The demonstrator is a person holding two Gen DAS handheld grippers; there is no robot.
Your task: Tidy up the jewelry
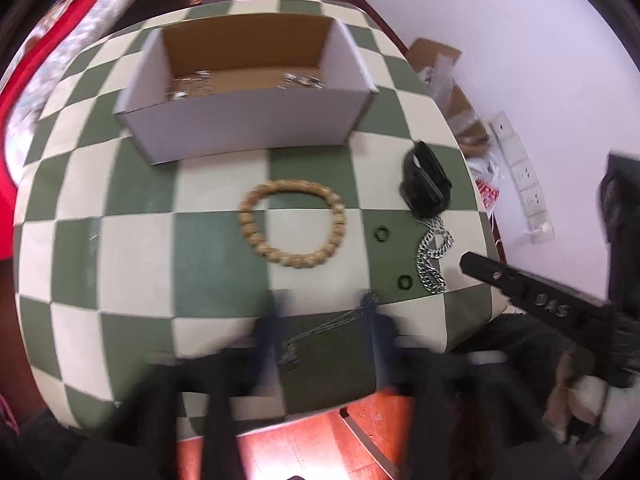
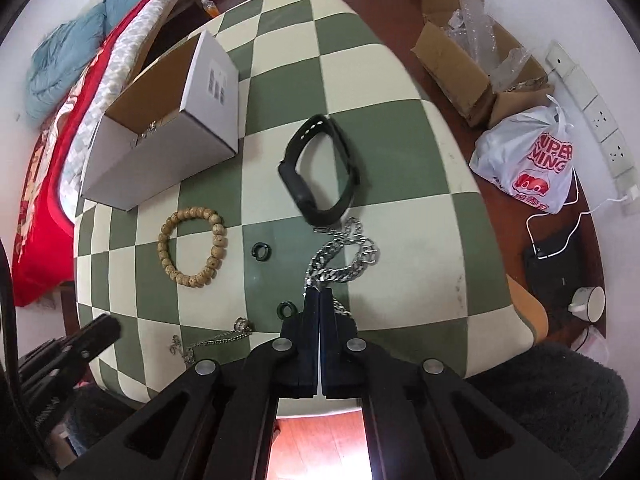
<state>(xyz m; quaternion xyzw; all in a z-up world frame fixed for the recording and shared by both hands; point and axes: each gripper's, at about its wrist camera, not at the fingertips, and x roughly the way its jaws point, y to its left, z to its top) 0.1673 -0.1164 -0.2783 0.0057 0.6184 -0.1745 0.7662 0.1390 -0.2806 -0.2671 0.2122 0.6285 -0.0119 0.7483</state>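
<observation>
A green-and-cream checked table (image 1: 140, 240) holds jewelry. A wooden bead bracelet (image 1: 292, 222) (image 2: 193, 247) lies in the middle. A black band (image 1: 425, 186) (image 2: 318, 170) lies to its right, with a silver chain (image 1: 434, 254) (image 2: 344, 254) below it. Two dark rings (image 1: 380, 234) (image 1: 405, 281) lie on the cloth. A thin necklace (image 1: 320, 332) (image 2: 216, 338) lies between my left gripper's (image 1: 322, 312) blurred, open fingers. My right gripper (image 2: 319, 292) is shut on the near end of the silver chain. An open white box (image 1: 248, 88) (image 2: 160, 148) holds several small silver pieces.
A red quilt (image 2: 48, 184) lies on a bed at the left. Cardboard boxes (image 2: 460, 64), a white plastic bag (image 2: 532, 168) and a wall power strip (image 2: 592, 120) sit on the floor at the right. A white cup (image 2: 588, 304) stands near the table's right corner.
</observation>
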